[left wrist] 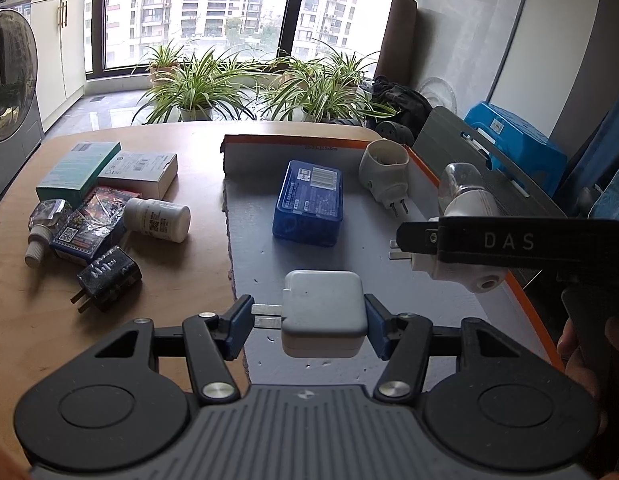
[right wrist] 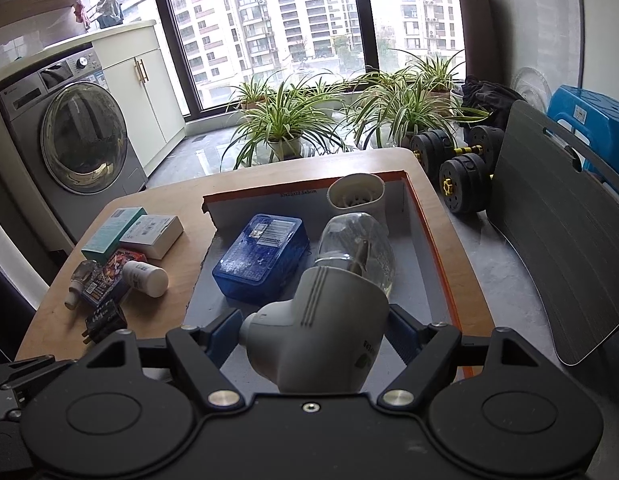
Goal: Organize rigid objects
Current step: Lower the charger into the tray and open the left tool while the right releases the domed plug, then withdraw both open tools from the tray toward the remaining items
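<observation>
My left gripper (left wrist: 309, 322) is shut on a white square charger (left wrist: 323, 312) by its prongs and far side, just above the near part of the orange-rimmed tray (left wrist: 423, 168). My right gripper (right wrist: 315, 330) is shut on a white plug-in vaporizer with a clear bottle (right wrist: 329, 312), held over the tray's right side (right wrist: 433, 232); it also shows in the left wrist view (left wrist: 465, 216). In the tray lie a blue box (left wrist: 309, 202) (right wrist: 263, 258) and a white plug unit (left wrist: 385, 168) (right wrist: 357, 194).
On the wooden table (left wrist: 157, 280) left of the tray lie a teal box (left wrist: 79, 168), a white box (left wrist: 143, 172), a white pill bottle (left wrist: 157, 220), a colourful box (left wrist: 89, 226), a small clear bottle (left wrist: 45, 226) and a black charger (left wrist: 107, 278). Plants, dumbbells (right wrist: 457, 168) and a grey board (right wrist: 557, 224) stand beyond.
</observation>
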{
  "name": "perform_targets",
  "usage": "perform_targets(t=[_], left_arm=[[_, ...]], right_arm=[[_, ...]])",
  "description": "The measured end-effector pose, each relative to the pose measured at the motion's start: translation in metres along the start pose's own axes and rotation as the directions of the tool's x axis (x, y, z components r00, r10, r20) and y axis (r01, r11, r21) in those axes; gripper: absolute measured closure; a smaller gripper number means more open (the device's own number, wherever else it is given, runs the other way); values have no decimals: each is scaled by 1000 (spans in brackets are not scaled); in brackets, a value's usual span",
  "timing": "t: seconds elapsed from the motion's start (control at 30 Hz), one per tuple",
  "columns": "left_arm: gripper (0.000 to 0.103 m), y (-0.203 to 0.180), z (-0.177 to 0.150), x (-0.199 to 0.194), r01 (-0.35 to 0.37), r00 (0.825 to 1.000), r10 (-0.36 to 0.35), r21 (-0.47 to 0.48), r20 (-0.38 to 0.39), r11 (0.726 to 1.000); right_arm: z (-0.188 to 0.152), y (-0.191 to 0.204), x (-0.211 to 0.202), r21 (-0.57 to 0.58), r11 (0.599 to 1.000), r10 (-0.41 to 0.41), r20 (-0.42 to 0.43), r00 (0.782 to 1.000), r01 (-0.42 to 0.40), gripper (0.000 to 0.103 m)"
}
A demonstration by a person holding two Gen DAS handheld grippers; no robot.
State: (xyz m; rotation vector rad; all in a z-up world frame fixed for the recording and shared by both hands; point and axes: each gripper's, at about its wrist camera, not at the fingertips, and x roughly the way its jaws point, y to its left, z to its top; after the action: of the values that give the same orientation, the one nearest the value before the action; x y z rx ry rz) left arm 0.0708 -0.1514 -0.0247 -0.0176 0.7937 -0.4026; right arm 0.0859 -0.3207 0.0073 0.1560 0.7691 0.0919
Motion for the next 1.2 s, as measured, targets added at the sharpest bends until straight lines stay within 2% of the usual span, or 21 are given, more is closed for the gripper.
perform_targets(t=[0.2,0.27,0.33,0.43,0.67,0.73,0.8,0.93,1.1,1.2], left_arm=[[44,-3,2,10,10,1000,-9,13,-11,1000],[44,-4,3,13,10,1000,-10,16,-12,1000],[44,-5,5,15,12,1000,-12,14,-12,1000],[44,-7,7,18,14,1000,-14,19,-12,1000],[44,-14,11,29,32,999,-31,22,-20,999],[41,-15,13,31,30,999,-29,10,-25,1000],[33,-15,13,29,24,1000,-24,0,-17,1000],[27,-15,12,17,12,1000,-12,-5,-3,1000],[13,-7,9,-6,-34,999,35,-34,22,999],[10,4,6,-19,-69,997,71,-48,29,996]], right_arm=[[16,0,32,-31,999,41,-83,996,-44,10],[24,4,43,-68,995,61,-103,993,-68,14],[33,8,47,-119,990,61,-80,995,-70,14],[42,11,45,-160,987,19,-61,998,-29,14],[36,-4,-1,-113,993,-18,54,998,24,13],[33,-4,-12,-112,993,-19,66,998,26,12],[30,-1,-21,-116,993,-15,75,997,23,11],[23,7,-32,-114,993,-9,89,996,19,11],[15,18,-41,-90,996,-12,105,994,22,8],[8,28,-45,-90,996,3,101,995,6,7]])
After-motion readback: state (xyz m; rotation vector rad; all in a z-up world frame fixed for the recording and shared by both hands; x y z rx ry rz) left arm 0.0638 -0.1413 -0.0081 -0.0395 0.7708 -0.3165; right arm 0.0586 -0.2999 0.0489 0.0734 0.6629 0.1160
